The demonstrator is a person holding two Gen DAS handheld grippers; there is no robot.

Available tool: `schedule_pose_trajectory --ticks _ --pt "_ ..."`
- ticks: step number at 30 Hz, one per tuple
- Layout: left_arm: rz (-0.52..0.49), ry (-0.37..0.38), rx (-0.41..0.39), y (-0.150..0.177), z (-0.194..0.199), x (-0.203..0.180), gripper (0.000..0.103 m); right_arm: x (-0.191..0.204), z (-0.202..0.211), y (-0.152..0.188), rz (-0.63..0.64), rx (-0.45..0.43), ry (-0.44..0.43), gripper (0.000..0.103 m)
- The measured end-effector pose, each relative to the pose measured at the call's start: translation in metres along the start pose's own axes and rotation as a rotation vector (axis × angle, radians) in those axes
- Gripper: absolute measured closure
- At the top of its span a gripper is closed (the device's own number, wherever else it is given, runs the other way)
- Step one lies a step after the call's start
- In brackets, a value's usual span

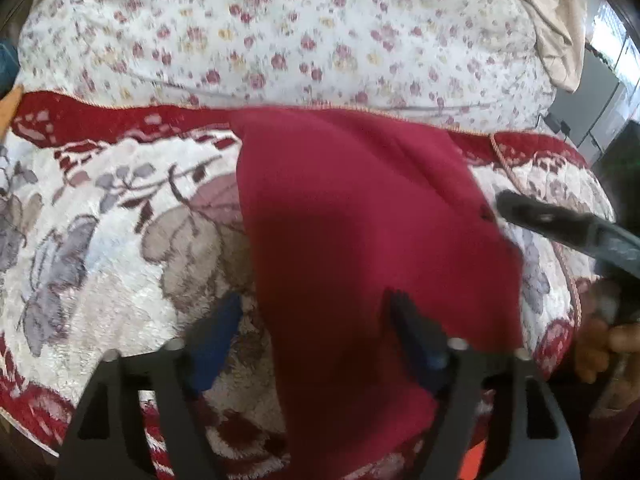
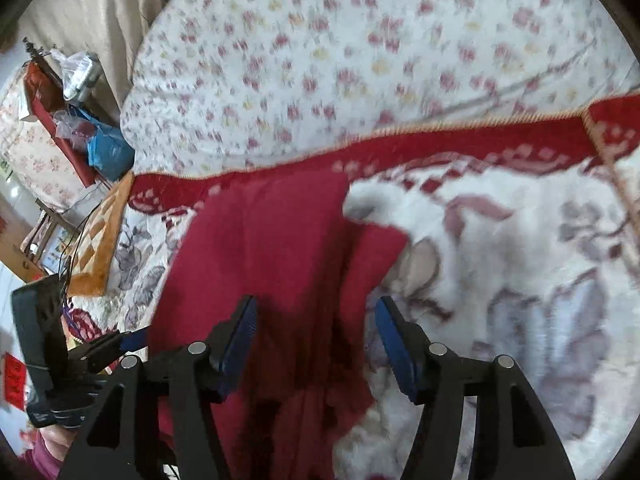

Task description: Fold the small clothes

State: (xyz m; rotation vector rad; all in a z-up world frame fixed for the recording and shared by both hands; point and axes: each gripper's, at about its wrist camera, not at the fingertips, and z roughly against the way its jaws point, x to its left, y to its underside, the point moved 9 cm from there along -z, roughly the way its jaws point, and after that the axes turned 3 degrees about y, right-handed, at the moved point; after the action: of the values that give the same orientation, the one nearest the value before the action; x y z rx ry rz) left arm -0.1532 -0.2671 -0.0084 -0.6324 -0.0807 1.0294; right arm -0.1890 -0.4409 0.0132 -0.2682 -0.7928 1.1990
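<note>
The red garment (image 1: 360, 248) is lying spread on the flowered blanket (image 1: 100, 220) on the bed, running up between the jaws of the left hand-held gripper (image 1: 316, 320) and likewise under the right hand-held gripper (image 2: 316, 332). Both are tilting downward over the cloth. Both are standing open, jaws apart, pads not pressing the fabric.

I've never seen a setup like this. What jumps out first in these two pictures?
The dark red garment grabs the eye: it lies spread over a plush floral blanket with a red border, in the middle of both views. Black tools with blue-padded fingers frame it from below, standing apart on either side of the cloth. Behind lies a white quilt dotted with small flowers.
</note>
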Motion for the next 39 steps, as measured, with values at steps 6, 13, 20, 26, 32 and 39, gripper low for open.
schedule_pose_trajectory --ticks 6,13,20,26,32,39 --pt "0.01 -0.109 -0.108 -0.006 0.011 0.011 0.016 0.055 0.013 0.009 0.176 -0.009 -0.056 0.051" --pt "-0.006 -0.115 -0.137 -0.01 0.009 0.02 0.012 0.03 -0.028 0.047 0.253 0.061 0.167 0.068" --pt "-0.053 -0.168 -0.188 -0.018 0.019 0.014 0.012 0.038 -0.005 0.04 0.211 0.023 0.126 0.044" --pt "-0.04 -0.224 -0.206 -0.024 0.028 0.022 0.012 0.042 0.012 0.031 0.156 -0.033 0.172 0.025" --pt "-0.045 -0.259 -0.23 -0.026 0.037 0.027 0.012 0.039 0.014 0.028 0.135 -0.031 0.217 0.019" --pt "-0.037 -0.265 -0.233 -0.027 0.037 0.03 0.012 0.042 0.012 0.026 0.147 -0.034 0.225 0.015"
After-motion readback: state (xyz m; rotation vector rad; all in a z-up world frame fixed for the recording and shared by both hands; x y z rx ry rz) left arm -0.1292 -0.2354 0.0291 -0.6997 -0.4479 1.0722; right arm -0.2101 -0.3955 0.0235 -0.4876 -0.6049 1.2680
